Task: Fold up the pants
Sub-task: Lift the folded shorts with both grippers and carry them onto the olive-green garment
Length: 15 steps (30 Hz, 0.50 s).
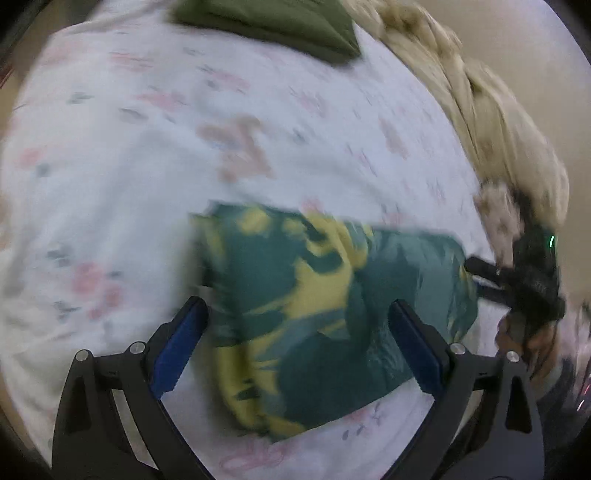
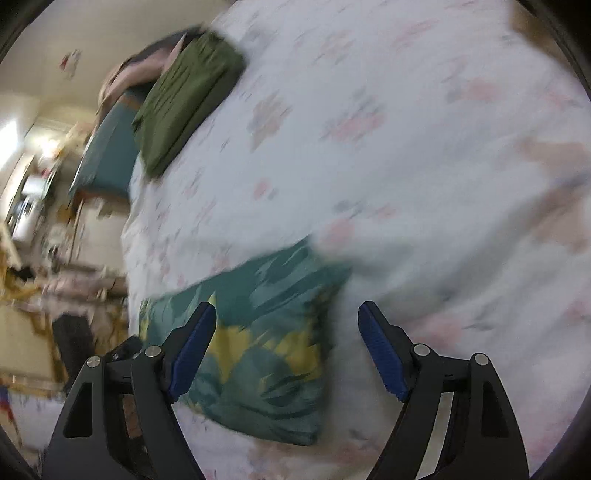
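The pants (image 1: 314,314) are teal with yellow patches and lie folded in a compact bundle on the white floral bedsheet (image 1: 147,155). My left gripper (image 1: 297,314) is open just above them, its blue pads straddling the bundle. The right gripper (image 1: 517,280) shows at the bundle's right edge in the left wrist view. In the right wrist view the pants (image 2: 258,350) lie below the open right gripper (image 2: 288,317), mostly under its left finger. Both views are blurred by motion.
A folded olive-green garment (image 1: 273,26) lies at the far end of the bed, also in the right wrist view (image 2: 184,99). A beige blanket (image 1: 491,122) is heaped along the bed's right side. Beyond the bed's left edge stands cluttered furniture (image 2: 55,221).
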Motion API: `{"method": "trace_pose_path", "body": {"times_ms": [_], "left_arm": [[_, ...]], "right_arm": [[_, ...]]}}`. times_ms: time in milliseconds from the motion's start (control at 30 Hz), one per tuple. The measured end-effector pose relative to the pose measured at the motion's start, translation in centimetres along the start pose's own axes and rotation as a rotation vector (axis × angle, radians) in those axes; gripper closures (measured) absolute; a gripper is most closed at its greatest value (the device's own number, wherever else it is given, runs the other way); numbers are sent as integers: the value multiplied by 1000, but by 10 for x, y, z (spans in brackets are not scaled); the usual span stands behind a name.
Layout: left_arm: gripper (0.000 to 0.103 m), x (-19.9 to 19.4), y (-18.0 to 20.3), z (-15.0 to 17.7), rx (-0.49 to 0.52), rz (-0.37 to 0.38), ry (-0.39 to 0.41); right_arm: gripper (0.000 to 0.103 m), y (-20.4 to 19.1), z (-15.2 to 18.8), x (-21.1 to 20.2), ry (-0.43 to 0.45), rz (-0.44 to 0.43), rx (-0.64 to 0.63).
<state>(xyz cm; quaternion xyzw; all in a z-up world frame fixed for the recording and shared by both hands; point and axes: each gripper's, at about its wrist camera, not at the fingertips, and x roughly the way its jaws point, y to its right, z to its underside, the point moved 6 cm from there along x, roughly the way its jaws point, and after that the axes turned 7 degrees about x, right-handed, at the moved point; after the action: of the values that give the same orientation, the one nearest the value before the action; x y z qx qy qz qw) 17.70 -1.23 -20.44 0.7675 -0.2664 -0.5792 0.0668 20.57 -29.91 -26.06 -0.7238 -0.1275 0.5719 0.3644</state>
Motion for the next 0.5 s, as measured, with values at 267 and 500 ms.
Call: {"method": "trace_pose_path", "body": {"times_ms": [267, 500], "left_arm": [[78, 13, 23, 0, 66, 47, 15], [91, -21, 34, -19, 71, 81, 114]], "right_arm": [[61, -36, 21, 22, -28, 37, -220], [84, -51, 9, -1, 61, 2, -268]]}}
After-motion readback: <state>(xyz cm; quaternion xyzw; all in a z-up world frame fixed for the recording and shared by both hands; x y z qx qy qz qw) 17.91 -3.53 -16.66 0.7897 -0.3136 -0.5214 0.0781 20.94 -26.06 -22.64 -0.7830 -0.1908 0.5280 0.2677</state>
